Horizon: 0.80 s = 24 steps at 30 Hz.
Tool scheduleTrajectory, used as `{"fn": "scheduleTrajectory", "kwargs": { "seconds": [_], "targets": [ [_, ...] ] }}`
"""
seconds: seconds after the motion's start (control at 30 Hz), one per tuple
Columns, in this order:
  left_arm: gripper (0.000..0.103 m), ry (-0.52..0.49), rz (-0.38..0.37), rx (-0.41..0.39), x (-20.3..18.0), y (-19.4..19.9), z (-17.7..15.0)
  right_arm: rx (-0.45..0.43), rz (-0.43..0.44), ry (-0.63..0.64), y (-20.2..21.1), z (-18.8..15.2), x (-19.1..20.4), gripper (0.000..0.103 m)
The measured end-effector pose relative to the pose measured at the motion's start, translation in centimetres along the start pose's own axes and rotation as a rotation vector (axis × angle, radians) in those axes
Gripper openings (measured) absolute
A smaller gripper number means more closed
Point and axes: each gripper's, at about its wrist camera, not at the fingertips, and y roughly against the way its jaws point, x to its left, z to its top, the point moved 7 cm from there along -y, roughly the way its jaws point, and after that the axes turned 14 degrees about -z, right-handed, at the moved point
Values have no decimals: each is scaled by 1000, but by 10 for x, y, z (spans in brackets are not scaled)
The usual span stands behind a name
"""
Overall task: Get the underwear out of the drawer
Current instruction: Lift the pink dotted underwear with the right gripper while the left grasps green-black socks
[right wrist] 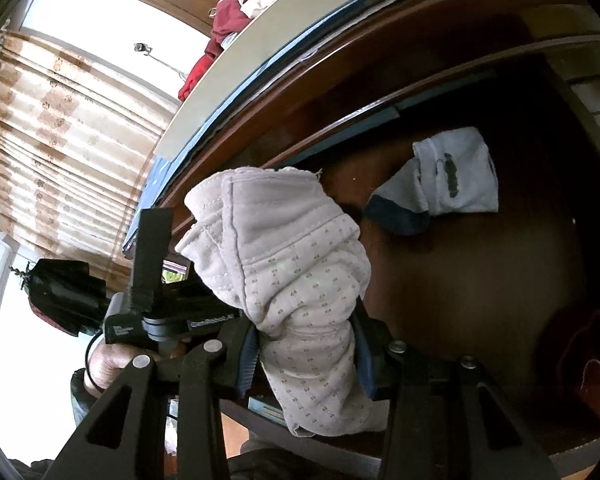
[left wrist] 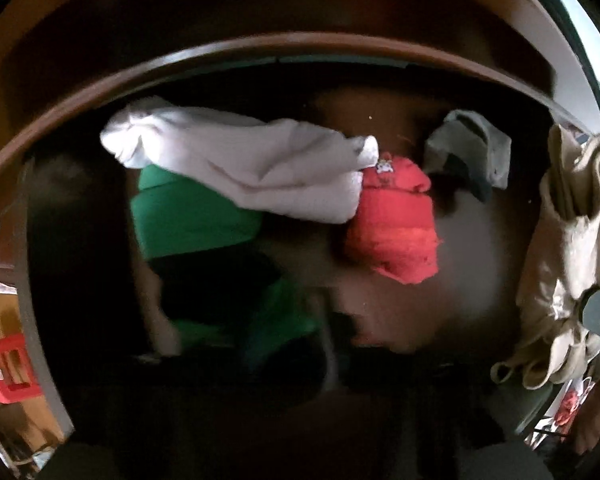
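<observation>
My right gripper (right wrist: 306, 354) is shut on a pale dotted piece of underwear (right wrist: 296, 264) and holds it above the front edge of the open brown drawer (right wrist: 480, 280). The same garment shows at the right edge of the left wrist view (left wrist: 568, 248). In the drawer lie a white garment (left wrist: 252, 164), a green one (left wrist: 192, 212), a red one (left wrist: 396, 224) and a grey sock with a dark toe (left wrist: 468, 152), which also shows in the right wrist view (right wrist: 448, 184). My left gripper's fingers are lost in blur and dark at the bottom of its view, over the green garment.
The dresser top (right wrist: 260, 80) above the drawer carries a red cloth (right wrist: 216, 40) and white items. A striped curtain (right wrist: 52, 152) hangs at the left. A red plastic stool (left wrist: 8, 368) stands on the floor left of the drawer.
</observation>
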Motion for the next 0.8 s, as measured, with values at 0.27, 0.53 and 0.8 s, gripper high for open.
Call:
{"fn": "scheduleTrajectory", "kwargs": {
  "seconds": [0.27,0.53,0.8],
  "targets": [
    [7,-97,-177,-17,-38,23,-30,-5,-5,-25,3,0,-8,43],
    [80,3,-41,-68,-14,41,-12,-5,13,-18,4,-1,-4,43],
    [86,-44,207,65,-16,6,-8,-10,22,-27,4,-1,-7,43]
  ]
}}
